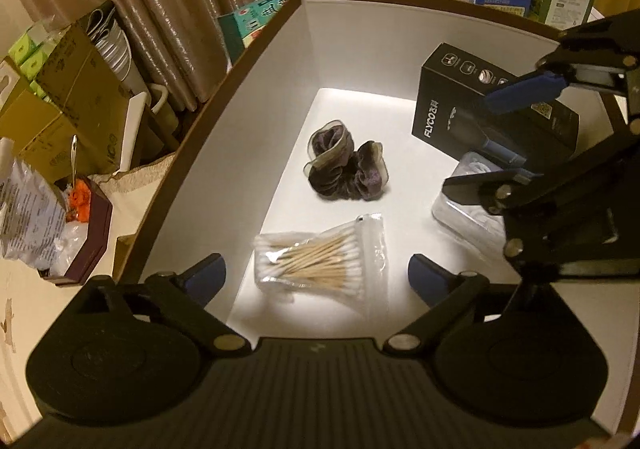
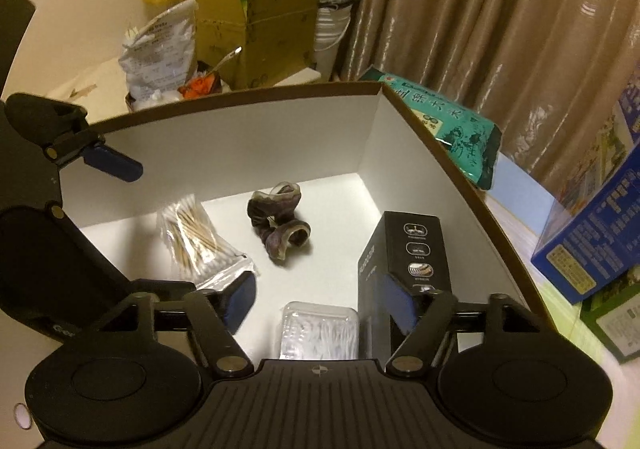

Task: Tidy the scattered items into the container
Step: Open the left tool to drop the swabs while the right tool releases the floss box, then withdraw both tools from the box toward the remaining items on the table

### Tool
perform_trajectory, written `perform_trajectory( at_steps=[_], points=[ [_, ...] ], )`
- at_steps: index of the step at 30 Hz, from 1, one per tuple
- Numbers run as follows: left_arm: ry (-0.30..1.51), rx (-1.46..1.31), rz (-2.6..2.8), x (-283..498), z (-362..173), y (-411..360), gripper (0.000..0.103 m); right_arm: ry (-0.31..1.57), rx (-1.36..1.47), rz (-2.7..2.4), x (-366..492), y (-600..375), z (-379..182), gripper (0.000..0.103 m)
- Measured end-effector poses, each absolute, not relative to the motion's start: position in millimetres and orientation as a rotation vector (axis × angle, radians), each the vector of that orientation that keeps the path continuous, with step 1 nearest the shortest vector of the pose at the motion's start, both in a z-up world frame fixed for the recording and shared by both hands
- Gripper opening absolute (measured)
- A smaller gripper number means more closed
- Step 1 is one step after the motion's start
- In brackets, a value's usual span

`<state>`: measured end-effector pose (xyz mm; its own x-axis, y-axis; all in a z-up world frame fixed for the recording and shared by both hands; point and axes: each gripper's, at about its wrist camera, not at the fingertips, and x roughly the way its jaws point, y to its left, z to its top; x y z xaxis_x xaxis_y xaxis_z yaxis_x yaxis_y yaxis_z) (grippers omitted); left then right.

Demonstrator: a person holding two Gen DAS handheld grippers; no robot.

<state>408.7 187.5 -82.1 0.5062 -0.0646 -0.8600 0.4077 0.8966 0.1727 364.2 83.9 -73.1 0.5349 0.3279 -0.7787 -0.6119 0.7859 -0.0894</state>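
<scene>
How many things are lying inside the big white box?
4. The cotton swab bag lies nearest the left side, the purple scrunchie in the middle, the black box at the right, and the clear plastic case beside it. Others may be hidden behind the grippers.

I see smooth matt white card lining the brown-edged cardboard container [image 1: 280,61], a crinkly clear plastic bag of wooden cotton swabs [image 1: 320,257], a soft dark velvety cloth scrunchie [image 1: 346,165], and a matt black cardboard box [image 1: 452,101].
</scene>
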Motion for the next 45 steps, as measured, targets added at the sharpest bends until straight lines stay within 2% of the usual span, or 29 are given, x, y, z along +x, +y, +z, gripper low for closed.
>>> perform_trajectory(
  at_steps=[6,11,29,45],
  points=[
    [1.000,0.349,-0.277,393,-71,199,0.097,0.818,-0.321,0.557,347,73,-59,0.095],
    [0.991,0.312,-0.256,379,-57,206,0.098,0.804,-0.286,0.550,331,65,-46,0.101],
    [0.890,0.223,-0.190,297,5,205,0.099,0.737,-0.164,0.541,257,32,-5,0.101],
    [0.864,0.191,-0.099,209,22,191,0.099,0.709,-0.149,0.621,182,7,12,0.101]
  ],
)
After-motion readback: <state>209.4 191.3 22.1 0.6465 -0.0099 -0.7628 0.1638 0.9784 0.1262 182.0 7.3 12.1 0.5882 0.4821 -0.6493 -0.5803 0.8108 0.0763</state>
